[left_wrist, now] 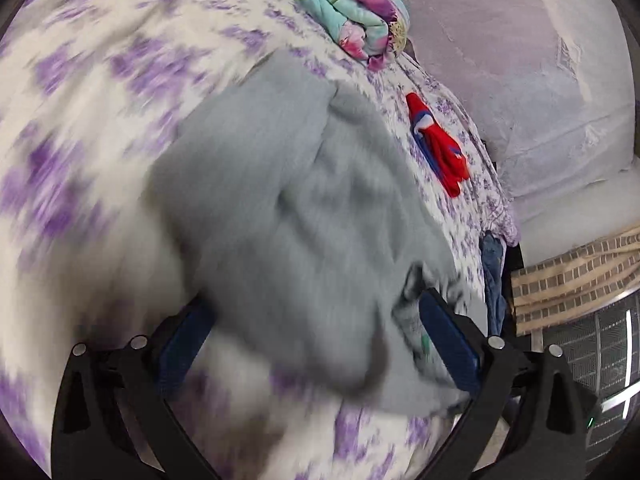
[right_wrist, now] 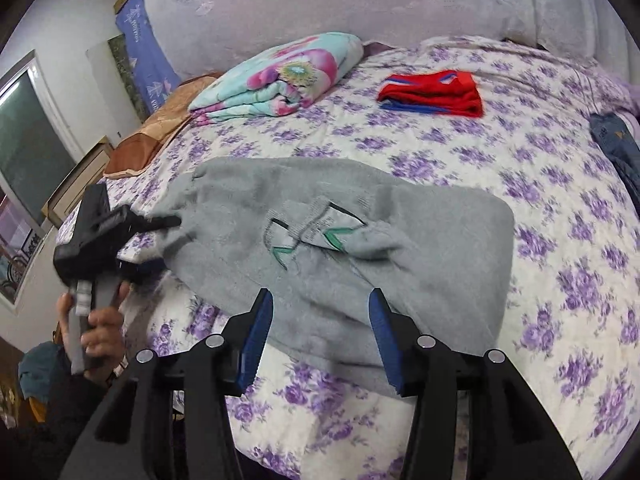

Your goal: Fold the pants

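Note:
Grey pants [right_wrist: 400, 240] with a green and black print lie partly folded across the purple-flowered bedspread [right_wrist: 560, 272]. My right gripper [right_wrist: 320, 320] hovers over their near edge, open, its blue pads apart and not pressing the cloth. In the right wrist view my left gripper [right_wrist: 160, 244] is at the pants' left end, held by a person's hand [right_wrist: 100, 324]. The left wrist view is blurred. There the grey pants [left_wrist: 288, 208] fill the space between the wide-apart fingers of the left gripper [left_wrist: 316, 300], and the pads do not pinch them.
A folded floral blanket [right_wrist: 280, 76] and a folded red garment [right_wrist: 432, 92] lie at the far side of the bed. Denim [right_wrist: 616, 140] hangs at the right edge. A brown pillow [right_wrist: 152, 136] sits at the left. The bed's edge runs near my left gripper.

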`<state>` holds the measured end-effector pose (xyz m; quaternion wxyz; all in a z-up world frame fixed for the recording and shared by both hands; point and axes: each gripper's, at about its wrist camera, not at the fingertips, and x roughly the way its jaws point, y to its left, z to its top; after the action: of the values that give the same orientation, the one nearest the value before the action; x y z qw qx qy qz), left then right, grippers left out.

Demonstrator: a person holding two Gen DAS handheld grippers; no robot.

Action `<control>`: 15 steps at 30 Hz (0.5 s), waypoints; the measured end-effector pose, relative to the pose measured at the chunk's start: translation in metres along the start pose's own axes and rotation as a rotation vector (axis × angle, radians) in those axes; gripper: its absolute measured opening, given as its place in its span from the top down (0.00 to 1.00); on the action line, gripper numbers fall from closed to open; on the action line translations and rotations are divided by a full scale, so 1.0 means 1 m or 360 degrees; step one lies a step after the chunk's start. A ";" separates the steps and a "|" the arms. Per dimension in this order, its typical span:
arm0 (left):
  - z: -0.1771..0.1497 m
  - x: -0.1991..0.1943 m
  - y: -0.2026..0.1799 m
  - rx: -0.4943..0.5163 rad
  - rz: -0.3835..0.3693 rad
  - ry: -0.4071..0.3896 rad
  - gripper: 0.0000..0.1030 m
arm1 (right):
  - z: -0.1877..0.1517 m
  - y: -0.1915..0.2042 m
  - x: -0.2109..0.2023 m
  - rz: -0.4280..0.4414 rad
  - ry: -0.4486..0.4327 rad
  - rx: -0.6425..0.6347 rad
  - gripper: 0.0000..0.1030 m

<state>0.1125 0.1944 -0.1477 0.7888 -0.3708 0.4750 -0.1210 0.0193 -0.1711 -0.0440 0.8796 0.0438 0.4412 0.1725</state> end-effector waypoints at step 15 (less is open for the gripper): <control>0.008 -0.020 -0.050 0.0479 0.0047 -0.0248 0.49 | 0.070 0.059 0.087 0.0222 0.0236 -0.0142 0.95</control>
<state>0.1168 0.1742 -0.0975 0.8715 -0.2498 0.3944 -0.1500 0.1072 -0.0807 -0.0545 0.8315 0.0224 0.4927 0.2556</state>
